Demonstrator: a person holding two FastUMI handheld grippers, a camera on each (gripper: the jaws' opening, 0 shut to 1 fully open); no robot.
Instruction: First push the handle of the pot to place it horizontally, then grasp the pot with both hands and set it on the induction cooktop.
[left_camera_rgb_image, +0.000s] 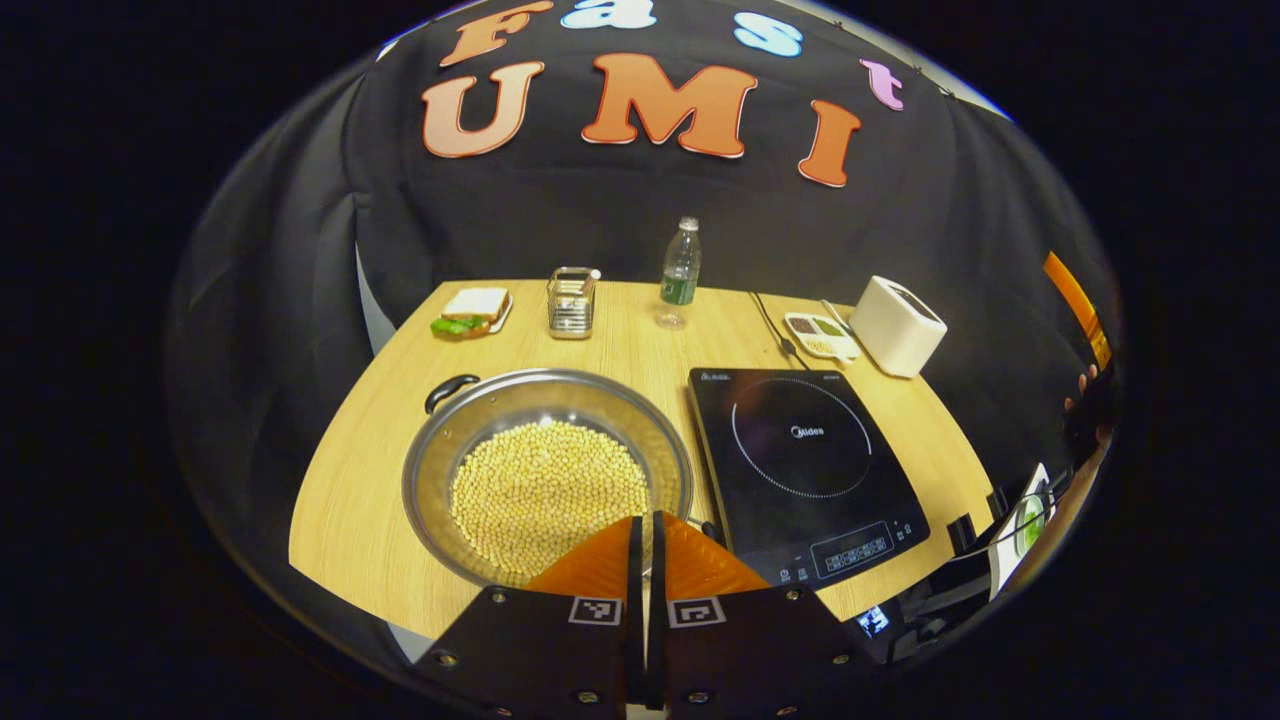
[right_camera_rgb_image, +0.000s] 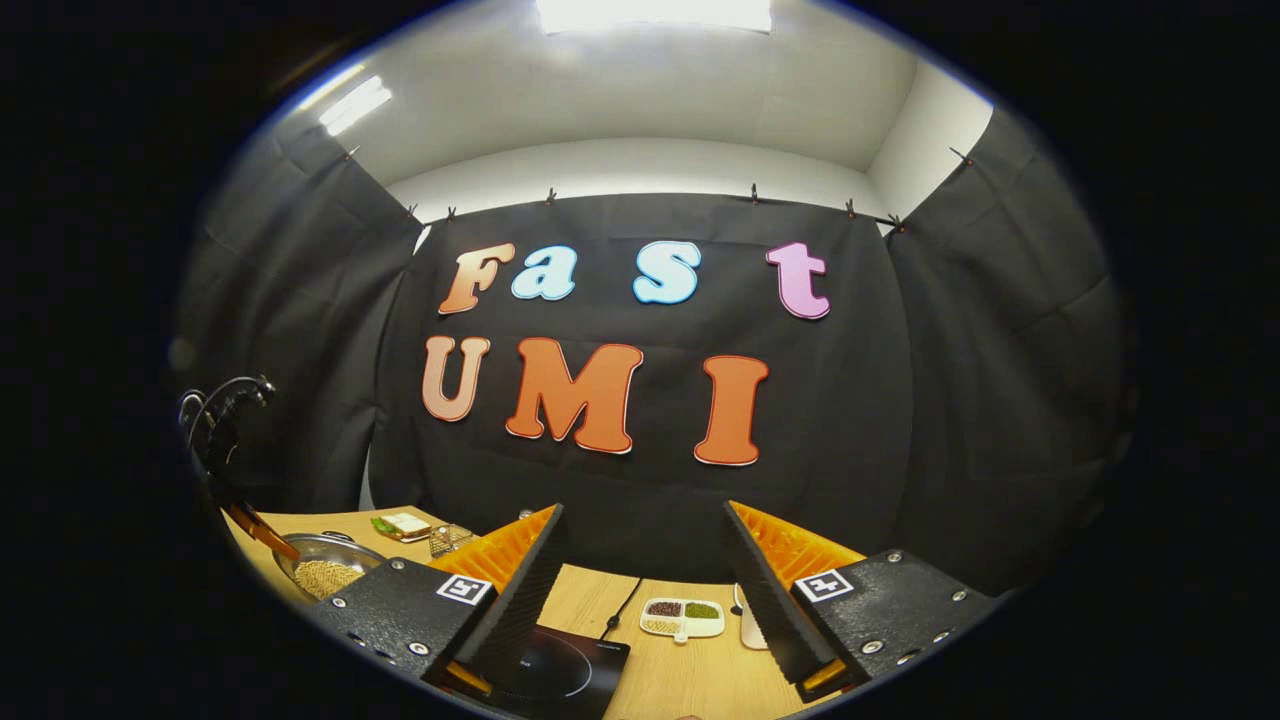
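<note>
In the left gripper view, a wide steel pot (left_camera_rgb_image: 545, 480) of pale beans sits on the wooden table (left_camera_rgb_image: 350, 520), left of the black induction cooktop (left_camera_rgb_image: 805, 470). One black pot handle (left_camera_rgb_image: 450, 390) points to the far left. The opposite handle (left_camera_rgb_image: 706, 528) peeks out just right of my fingers. My left gripper (left_camera_rgb_image: 647, 522) is shut with nothing between its fingers, its tips over the pot's near right rim. In the right gripper view, my right gripper (right_camera_rgb_image: 645, 535) is open, raised and facing the wall, with the cooktop (right_camera_rgb_image: 560, 665) below it. The pot (right_camera_rgb_image: 325, 570) lies far left, under the left gripper (right_camera_rgb_image: 262, 535).
Along the table's far edge stand a sandwich on a plate (left_camera_rgb_image: 472, 310), a metal rack (left_camera_rgb_image: 572, 302), a water bottle (left_camera_rgb_image: 680, 265), a divided dish of beans (left_camera_rgb_image: 820, 335) and a white toaster (left_camera_rgb_image: 897, 325). A cable (left_camera_rgb_image: 770, 320) runs to the cooktop. A hand (left_camera_rgb_image: 1085, 400) shows at the right edge.
</note>
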